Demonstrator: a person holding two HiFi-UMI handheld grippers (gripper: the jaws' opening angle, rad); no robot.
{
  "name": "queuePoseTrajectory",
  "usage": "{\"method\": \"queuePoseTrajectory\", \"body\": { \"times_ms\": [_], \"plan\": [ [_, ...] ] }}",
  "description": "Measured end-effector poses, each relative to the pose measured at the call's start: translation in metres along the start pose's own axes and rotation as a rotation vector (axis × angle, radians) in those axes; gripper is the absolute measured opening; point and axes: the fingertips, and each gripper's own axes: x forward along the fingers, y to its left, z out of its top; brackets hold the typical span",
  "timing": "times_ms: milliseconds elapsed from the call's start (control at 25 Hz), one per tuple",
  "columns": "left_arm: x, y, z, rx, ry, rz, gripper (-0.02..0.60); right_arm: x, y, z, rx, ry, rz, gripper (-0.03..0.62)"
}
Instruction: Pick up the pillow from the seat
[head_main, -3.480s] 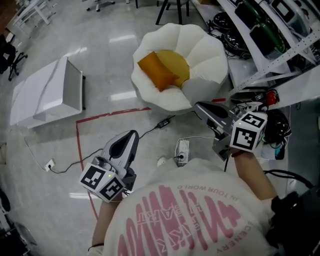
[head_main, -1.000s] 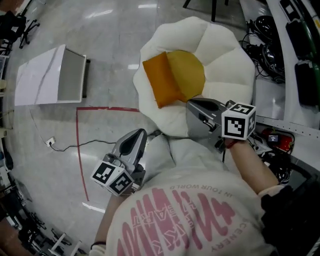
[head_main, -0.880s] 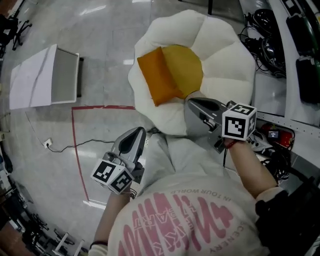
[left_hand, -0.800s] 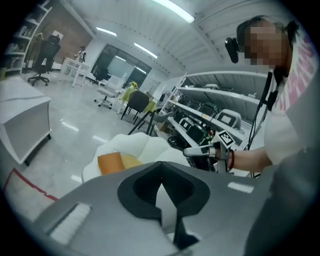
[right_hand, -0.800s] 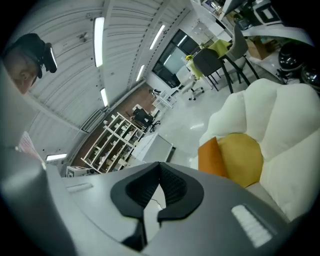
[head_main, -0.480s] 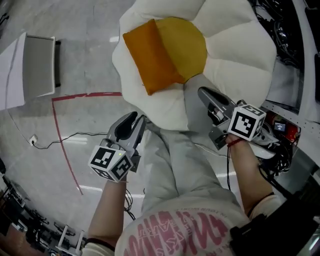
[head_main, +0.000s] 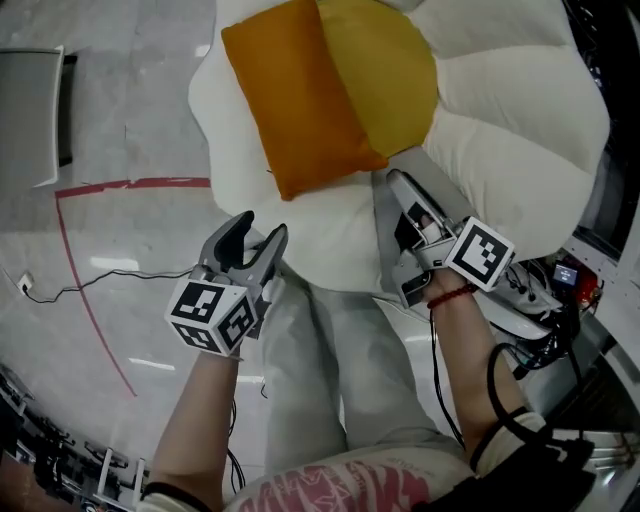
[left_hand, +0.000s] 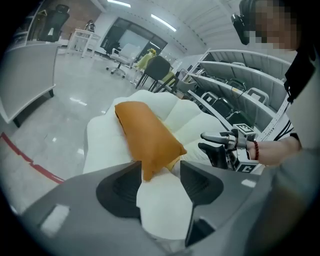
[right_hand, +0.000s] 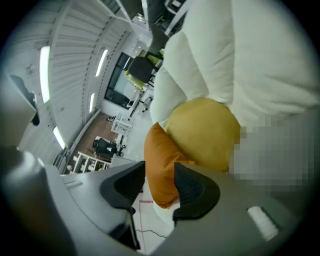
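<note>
- Two tongs are in view, one in each hand. The left tongs (head_main: 260, 228) stand apart, their jaws having just been opening. Through the gap the left gripper view (left_hand: 159, 167) shows the seat's white rim and, further on, the pillow's low corner, with nothing pressed by the pads.
- The right tongs (head_main: 398, 195) are also apart and have likewise just been opening. In the right gripper view (right_hand: 160, 172) the pillow's corner shows between the jaws. I cannot tell whether the pads touch it.
- There is one pillow (head_main: 295, 95). It is plain orange, rectangular and plump, with seamed edges and pointed corners.
- It lies tilted on the seat's left half, overlapping the yellow centre (head_main: 385, 70), its near corner pointing toward the person.
- There is one seat (head_main: 500, 120), a white cushion in the shape of a flower with puffed petals, standing on the floor (head_main: 110, 240).
- The left tongs are just short of the seat's near rim, and the right tongs are over a petal just right of the pillow's near corner.
- One red tape line (head_main: 75, 260) and one thin cable (head_main: 110, 285) lie on the floor.
</note>
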Motion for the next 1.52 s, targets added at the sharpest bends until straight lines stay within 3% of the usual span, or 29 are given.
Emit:
{"method": "queuePoseTrajectory", "body": {
  "times_ms": [200,320,480,560,760,880,1000,1120,1280,1520],
  "plan": [
    [0.05,0.048,-0.014,0.008,0.019,0.025,0.321,0.042,-0.055,-0.012,0.31,-0.089,-0.048,0.29],
    [0.076,0.05,-0.019,0.029,0.055,0.014,0.339,0.056,-0.07,-0.02,0.395,-0.105,-0.043,0.327],
    [0.092,0.039,-0.032,0.144,0.146,0.02,0.356,0.056,-0.076,-0.024,0.448,-0.107,-0.014,0.33],
    [0.098,0.041,-0.039,0.171,0.192,0.027,0.371,0.058,-0.077,-0.025,0.453,-0.099,0.005,0.319],
    [0.105,0.041,-0.044,0.186,0.225,0.008,0.369,0.06,-0.074,-0.026,0.445,-0.089,0.034,0.171],
    [0.106,0.036,-0.042,0.179,0.218,-0.009,0.307,0.061,-0.07,-0.024,0.459,-0.104,0.063,0.151],
    [0.103,0.034,-0.04,0.118,0.214,-0.006,0.266,0.06,-0.065,-0.023,0.461,-0.123,0.082,0.143],
    [0.087,0.032,-0.041,0.072,0.219,0.008,0.124,0.06,-0.043,-0.033,0.421,-0.094,0.109,0.121],
    [0.061,0.036,-0.036,-0.008,0.201,0.04,0.104,0.052,-0.013,-0.051,0.379,-0.055,0.112,0.093],
    [0.037,0.04,-0.018,-0.016,0.196,0.06,0.097,0.048,0.015,-0.06,0.406,-0.013,0.125,0.059]
  ]
}}
